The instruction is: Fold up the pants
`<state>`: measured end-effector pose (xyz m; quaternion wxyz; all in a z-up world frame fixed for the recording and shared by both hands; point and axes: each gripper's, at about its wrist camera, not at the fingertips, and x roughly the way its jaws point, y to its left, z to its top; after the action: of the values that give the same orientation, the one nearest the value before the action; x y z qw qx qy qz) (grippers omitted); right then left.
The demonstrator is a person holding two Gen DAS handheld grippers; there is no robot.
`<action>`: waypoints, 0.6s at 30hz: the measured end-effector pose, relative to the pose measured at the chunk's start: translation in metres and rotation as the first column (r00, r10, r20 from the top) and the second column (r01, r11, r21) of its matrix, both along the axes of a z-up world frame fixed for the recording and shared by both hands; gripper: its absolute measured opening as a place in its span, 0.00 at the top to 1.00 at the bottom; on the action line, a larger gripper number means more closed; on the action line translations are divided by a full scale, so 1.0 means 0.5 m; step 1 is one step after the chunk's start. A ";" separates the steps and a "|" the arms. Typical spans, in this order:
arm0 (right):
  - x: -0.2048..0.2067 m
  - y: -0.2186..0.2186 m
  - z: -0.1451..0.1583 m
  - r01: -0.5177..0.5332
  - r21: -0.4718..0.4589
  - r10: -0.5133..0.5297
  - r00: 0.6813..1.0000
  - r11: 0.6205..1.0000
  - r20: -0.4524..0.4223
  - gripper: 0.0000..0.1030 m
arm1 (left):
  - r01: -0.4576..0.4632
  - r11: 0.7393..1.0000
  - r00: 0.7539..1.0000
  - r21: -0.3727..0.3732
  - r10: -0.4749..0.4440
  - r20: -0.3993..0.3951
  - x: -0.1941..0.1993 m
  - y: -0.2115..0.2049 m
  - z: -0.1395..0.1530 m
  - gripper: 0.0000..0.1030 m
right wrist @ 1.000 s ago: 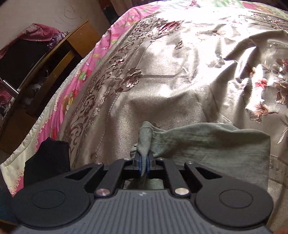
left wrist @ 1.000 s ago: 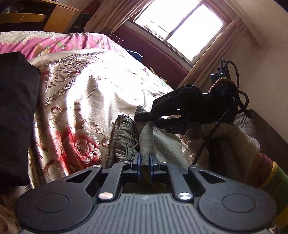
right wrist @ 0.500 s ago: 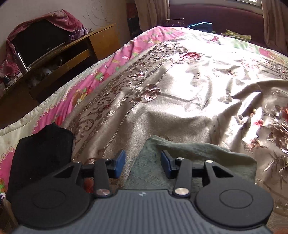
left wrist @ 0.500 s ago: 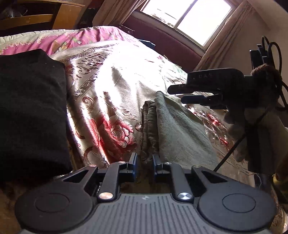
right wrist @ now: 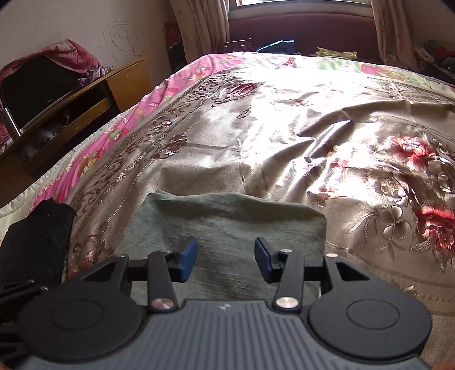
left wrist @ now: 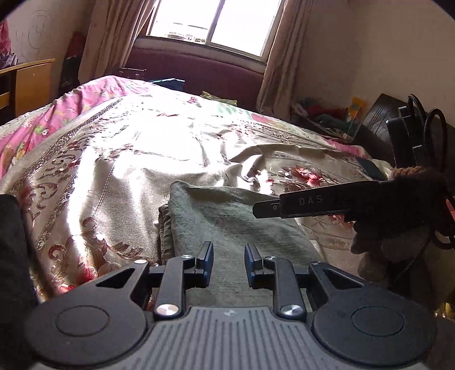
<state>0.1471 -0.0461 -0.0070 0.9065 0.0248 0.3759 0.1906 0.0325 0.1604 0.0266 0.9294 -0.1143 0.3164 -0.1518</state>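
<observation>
On bed (left wrist: pixel 119 159), near edge: pants (left wrist: pixel 227 216) lie flat, folded into compact rectangle. Left claw (left wrist: pixel 229 263) and right claw (right wrist: pixel 225 259): both wide open, empty, poised above cloth. Change: a second ago both pinched cloth edge; grip now released, fold laid down. Judgement: fold done or nearly so. Near pants edge hidden behind claw bodies; layer count unclear. Black garment (right wrist: pixel 34 242) at left, cut off.

I note daylight from the window (left wrist: pixel 216 22) blowing out the bedspread (left wrist: pixel 159 136) centre frame; fisheye edges curve, corners dark.
</observation>
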 end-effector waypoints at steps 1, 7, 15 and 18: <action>0.023 -0.008 -0.016 0.021 -0.011 -0.021 1.000 1.000 -0.007 0.56 | 0.005 1.000 1.000 0.009 -0.005 -0.023 0.020 -0.001 -0.010 0.64; 0.116 -0.099 -0.079 0.159 0.103 -0.149 0.984 0.982 -0.100 0.59 | 0.015 0.990 0.996 0.143 -0.003 -0.085 0.052 -0.013 -0.065 0.61; -0.060 -0.210 -0.046 0.159 0.295 -0.093 0.970 0.942 -0.225 0.55 | 0.026 0.982 0.999 0.185 -0.018 -0.046 0.024 -0.036 -0.021 0.60; -0.157 -0.211 -0.067 0.146 0.301 -0.057 0.956 0.942 -0.287 0.55 | 0.076 0.970 0.996 0.229 -0.066 -0.052 0.010 -0.067 -0.017 0.56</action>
<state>0.0688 -0.1518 -0.0403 0.8384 0.2164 0.4601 0.1963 0.0377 0.1268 0.0179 0.9232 0.0025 0.3559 -0.1446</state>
